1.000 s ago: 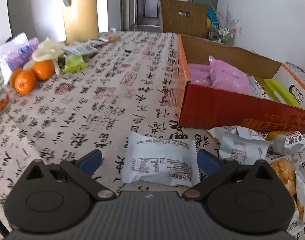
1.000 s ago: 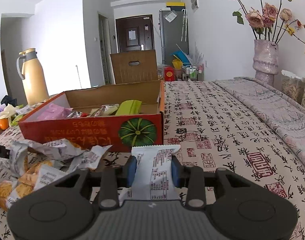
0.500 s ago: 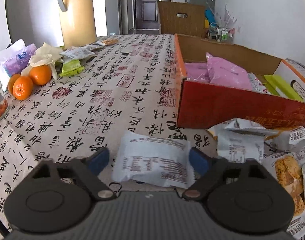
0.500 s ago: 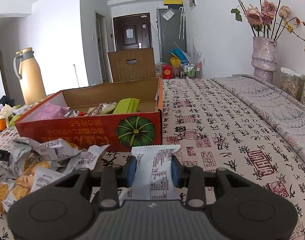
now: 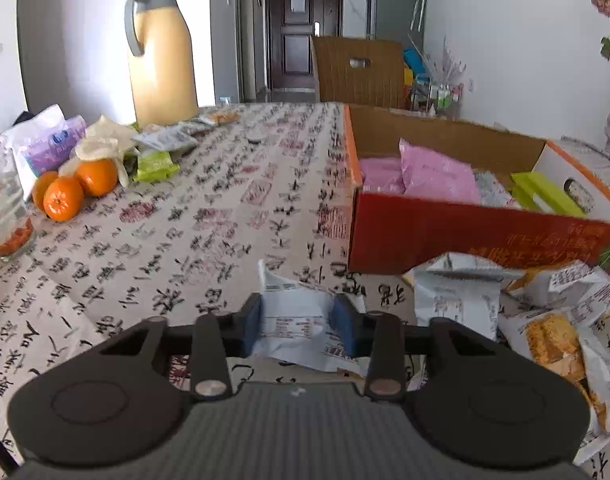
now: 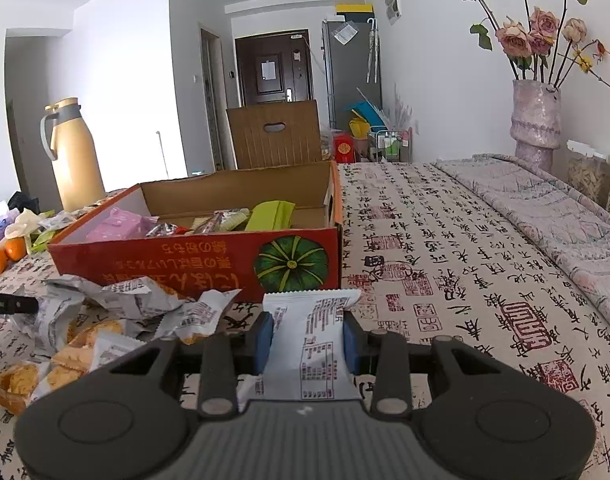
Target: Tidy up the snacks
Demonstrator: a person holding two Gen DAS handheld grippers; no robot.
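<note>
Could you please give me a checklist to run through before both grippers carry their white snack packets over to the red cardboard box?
1. Left gripper shut on its white printed snack packet: ok, blue pads press both sides.
2. Right gripper shut on its own white snack packet: ok, packet stands upright between the pads.
3. Left packet clear of the tablecloth: cannot tell, its lower edge is hidden behind the gripper.
4. Open-topped red cardboard box has room: ok, bare cardboard floor shows behind the pink and green packets.
5. Path to the box: not ok for a low sweep, crumpled white wrappers lie against its front wall; lift over.
</note>
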